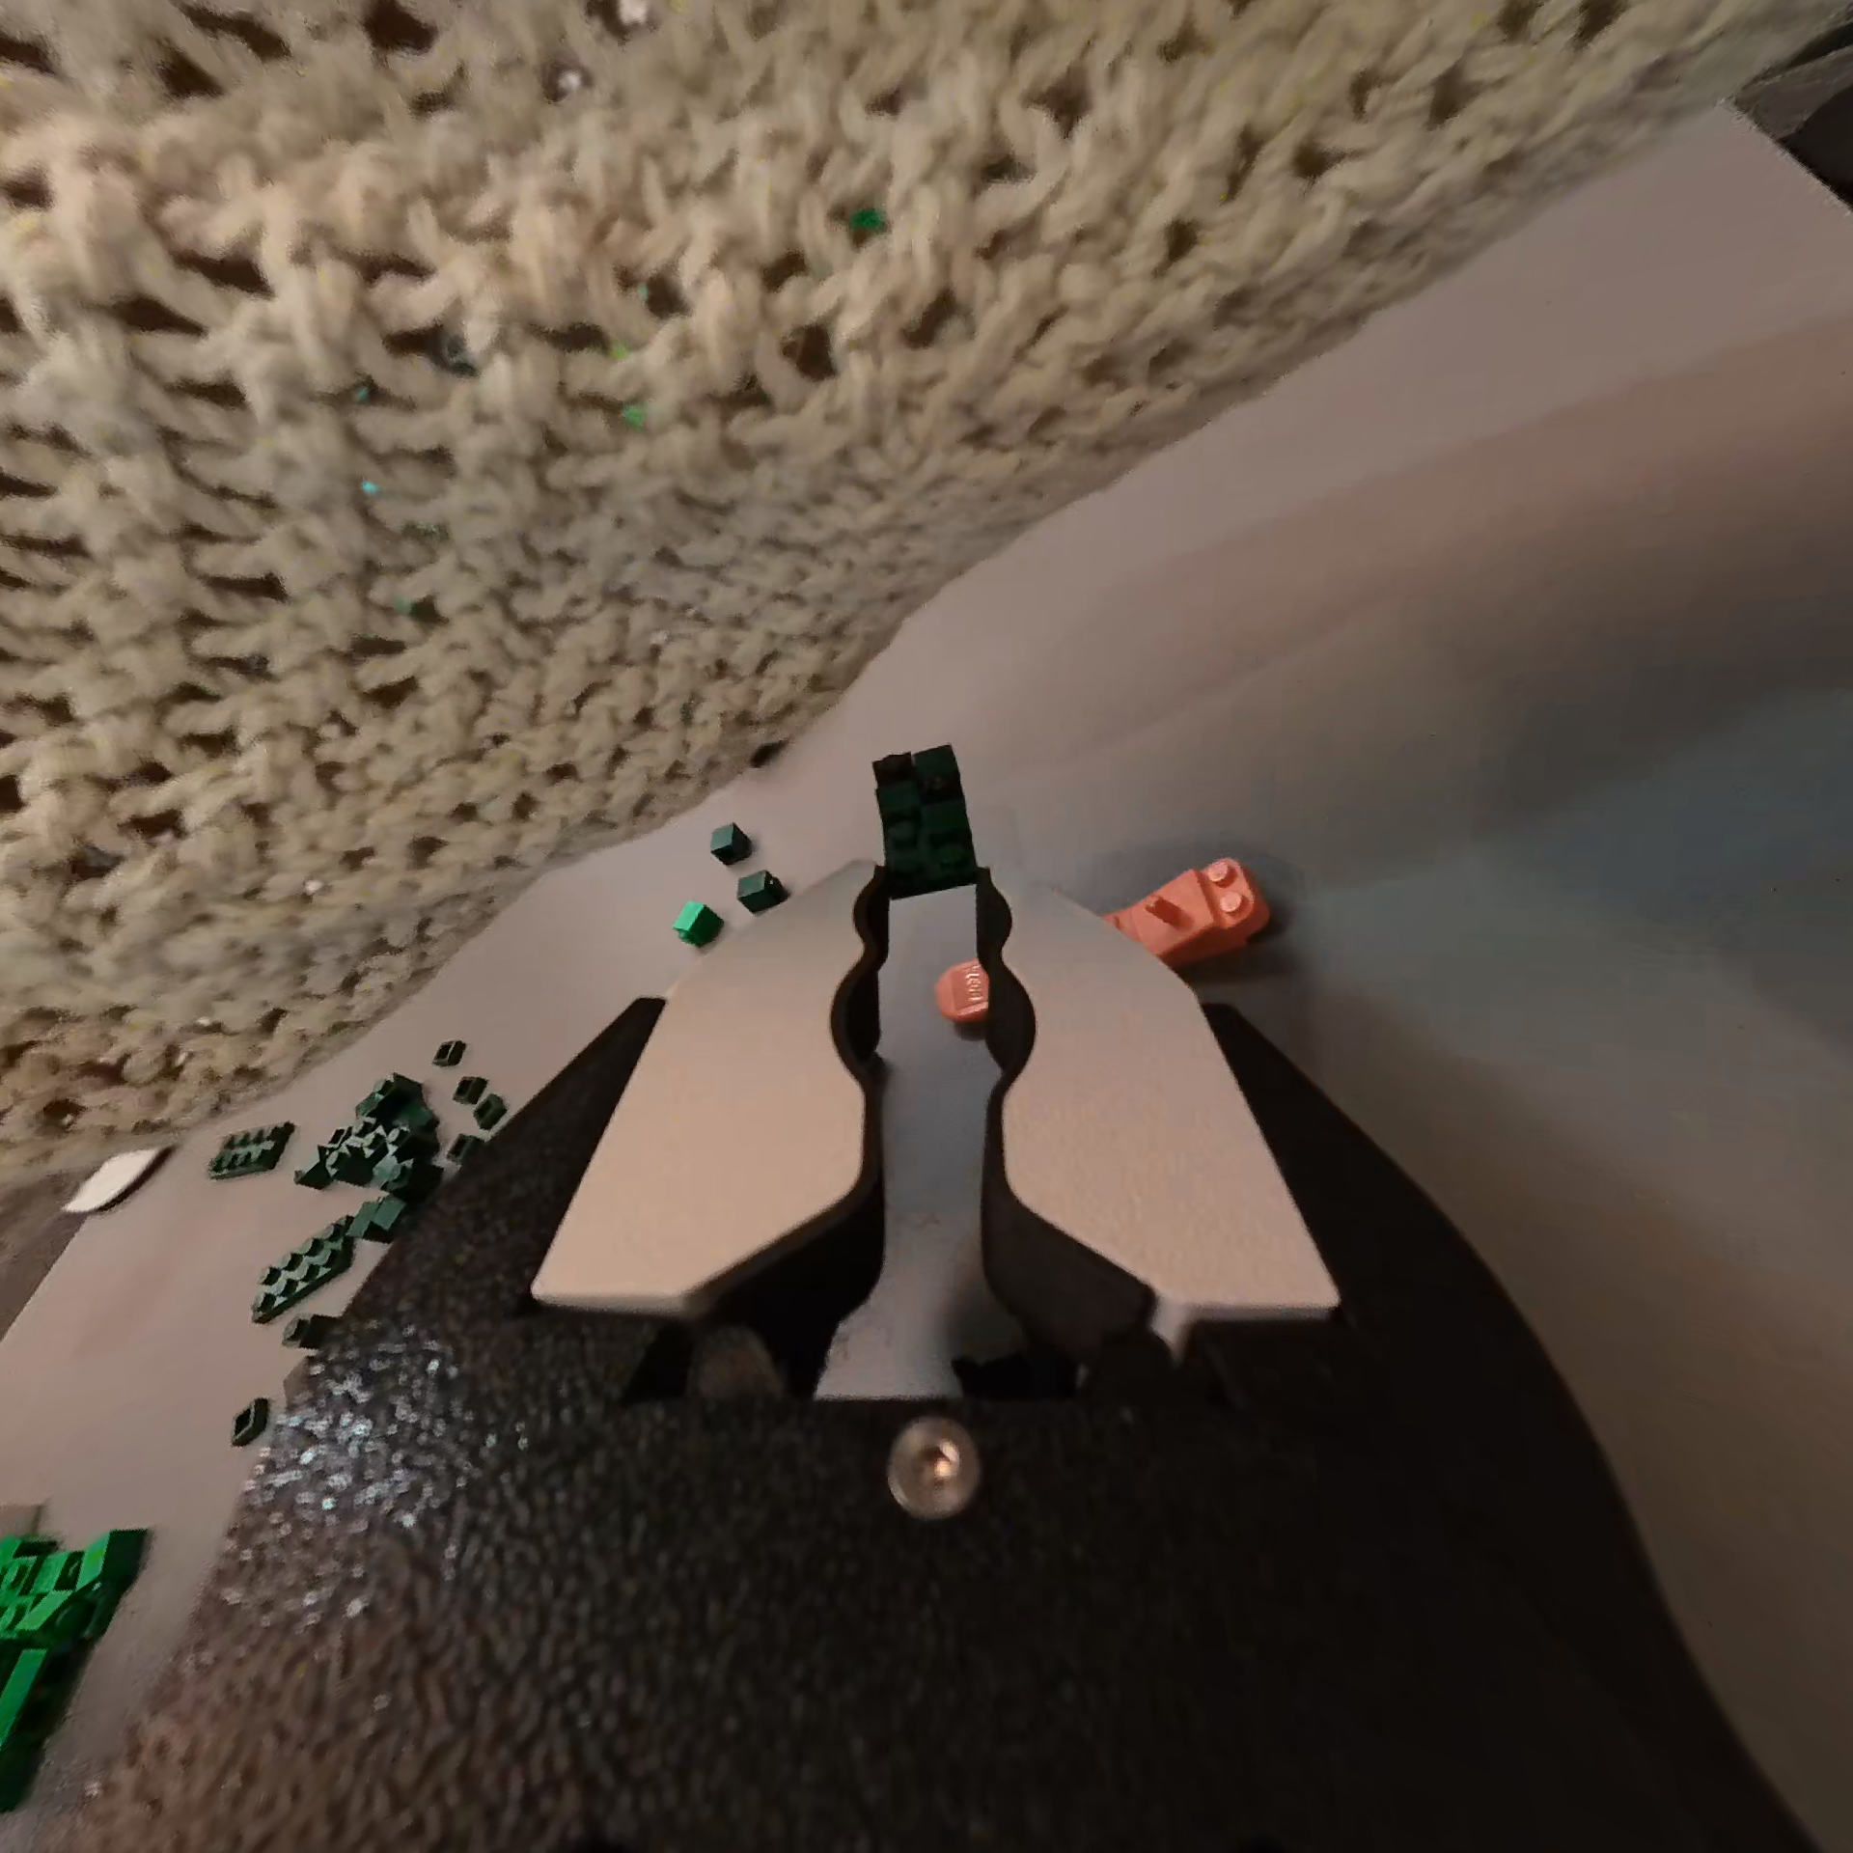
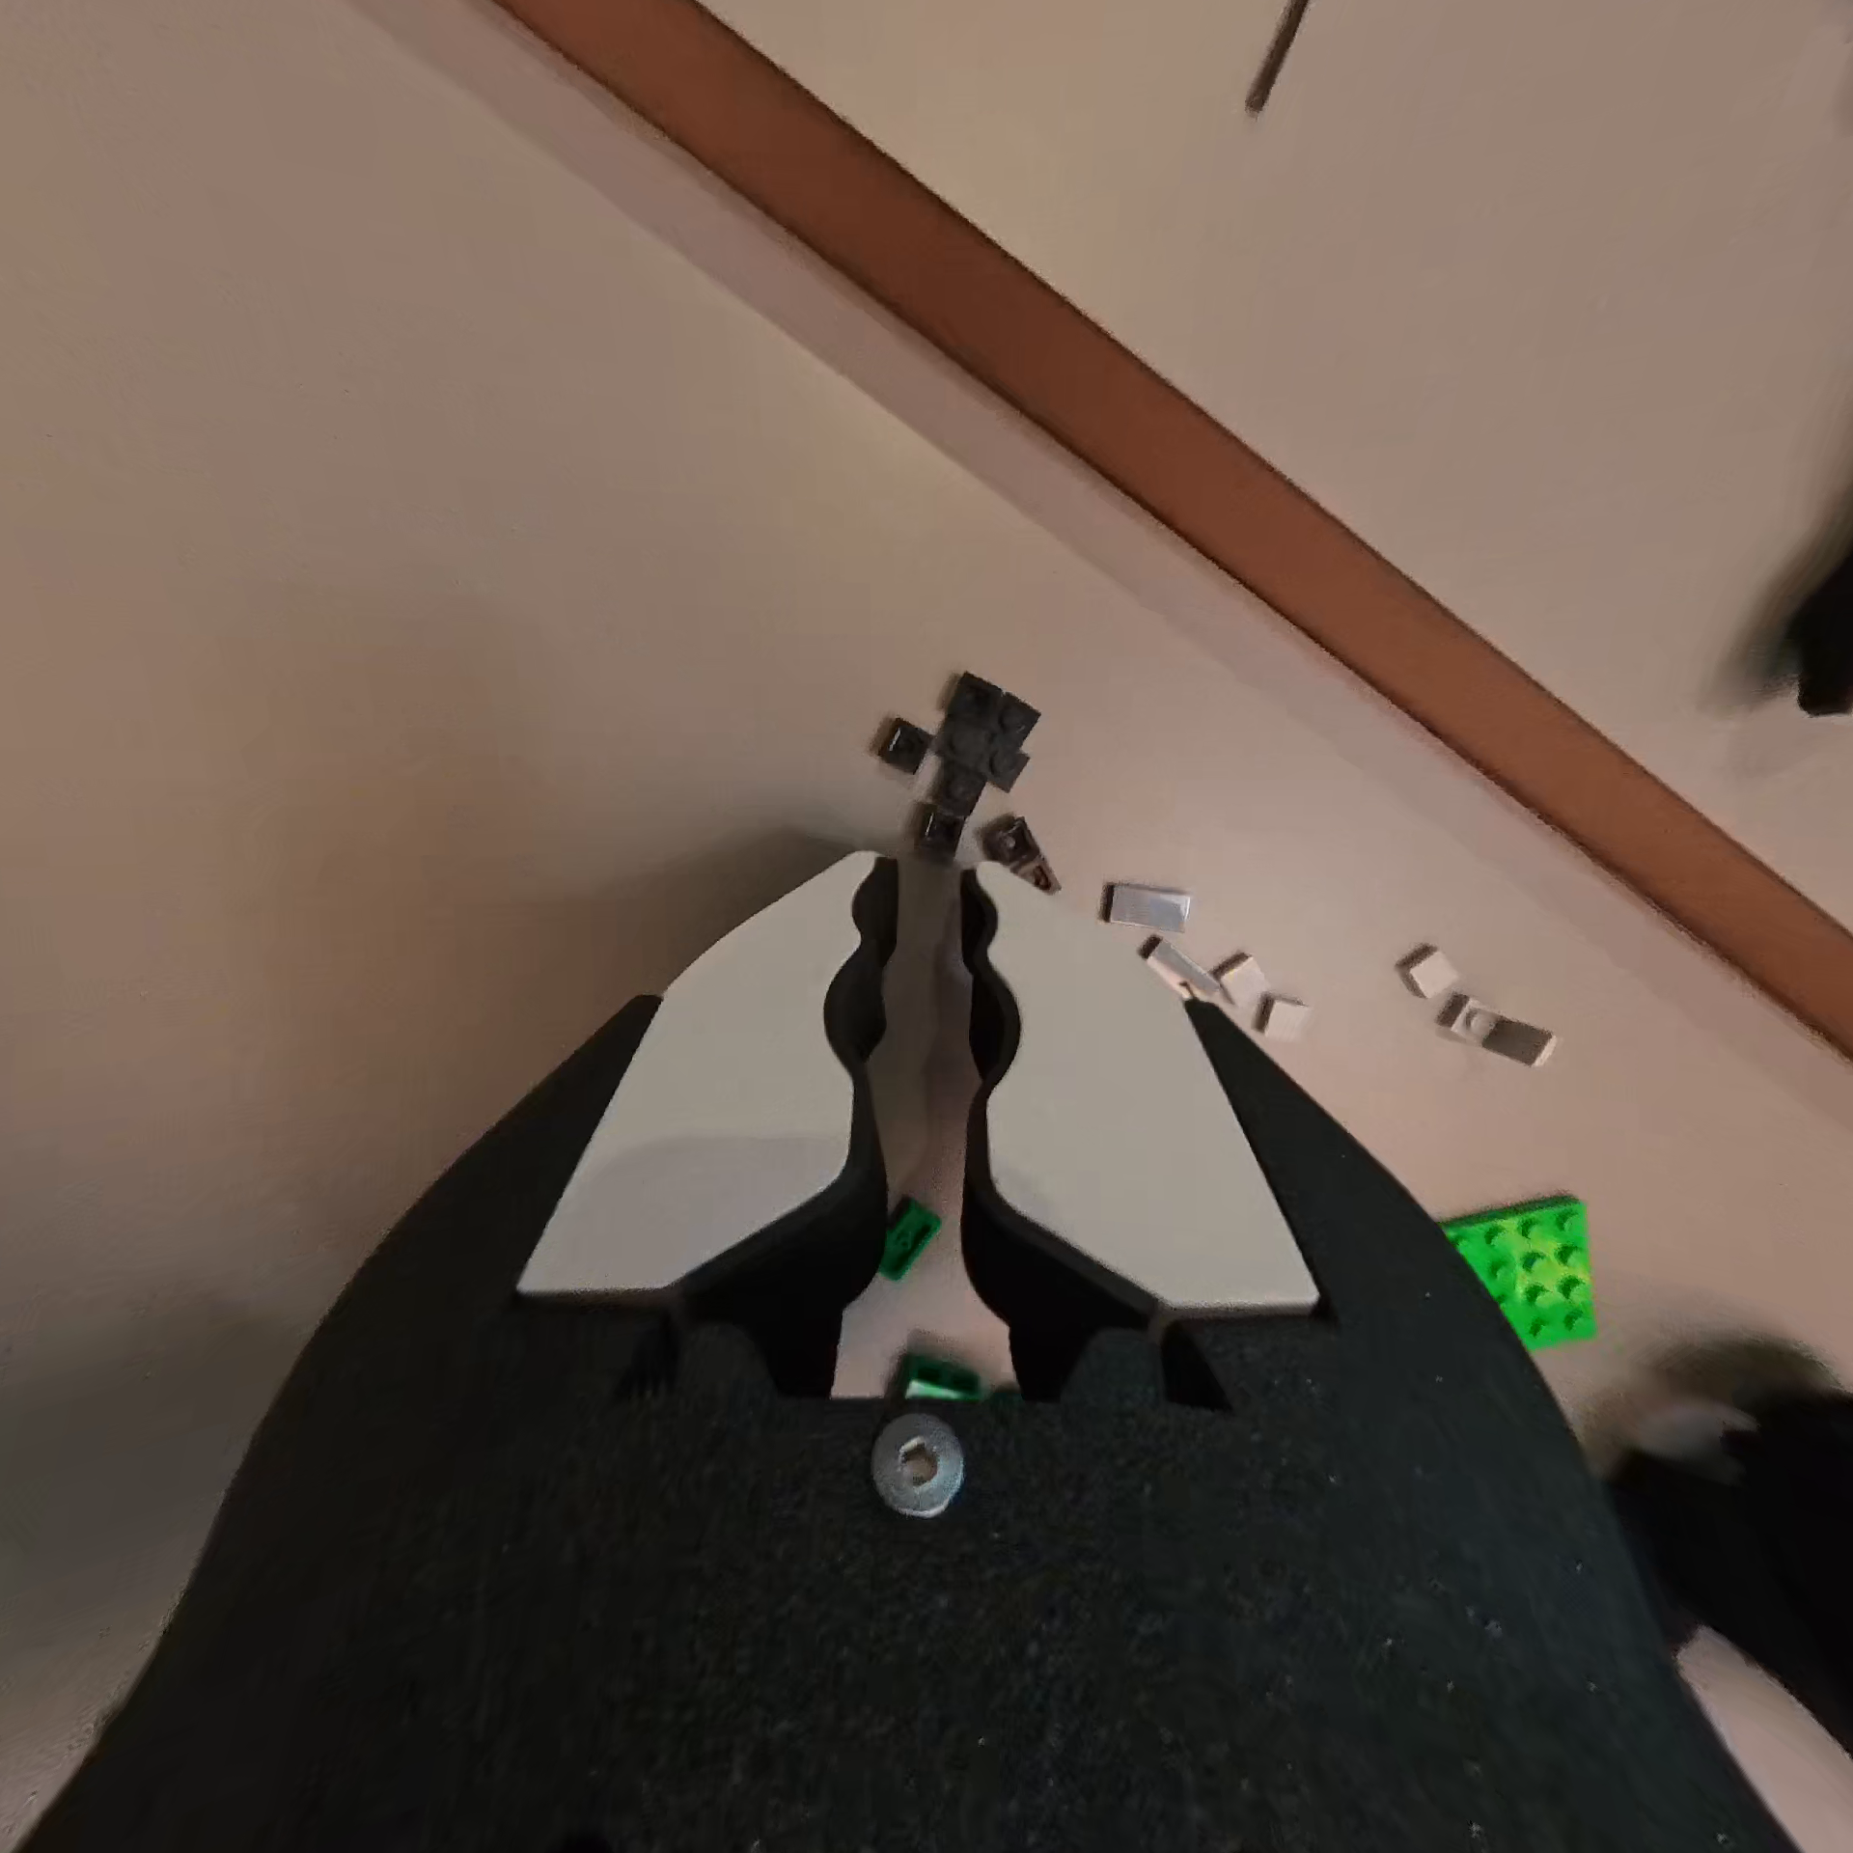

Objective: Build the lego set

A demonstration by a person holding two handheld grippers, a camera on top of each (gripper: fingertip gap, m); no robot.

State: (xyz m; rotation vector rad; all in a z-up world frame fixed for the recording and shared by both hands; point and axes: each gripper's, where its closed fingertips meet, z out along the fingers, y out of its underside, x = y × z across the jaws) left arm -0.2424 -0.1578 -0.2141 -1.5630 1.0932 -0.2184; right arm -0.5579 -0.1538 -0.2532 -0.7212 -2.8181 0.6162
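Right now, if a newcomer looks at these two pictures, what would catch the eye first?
In the left wrist view, a beige knitted sleeve fills the upper left, and the left gripper grips a dark green brick stack. In the right wrist view, the right gripper points at a dark grey cross-shaped piece.

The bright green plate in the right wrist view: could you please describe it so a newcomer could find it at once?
Start at the brown strip crossing the pale table and come down past the scattered grey tiles. The bright green plate lies flat beside the right gripper. It is the only broad, many-studded piece there.
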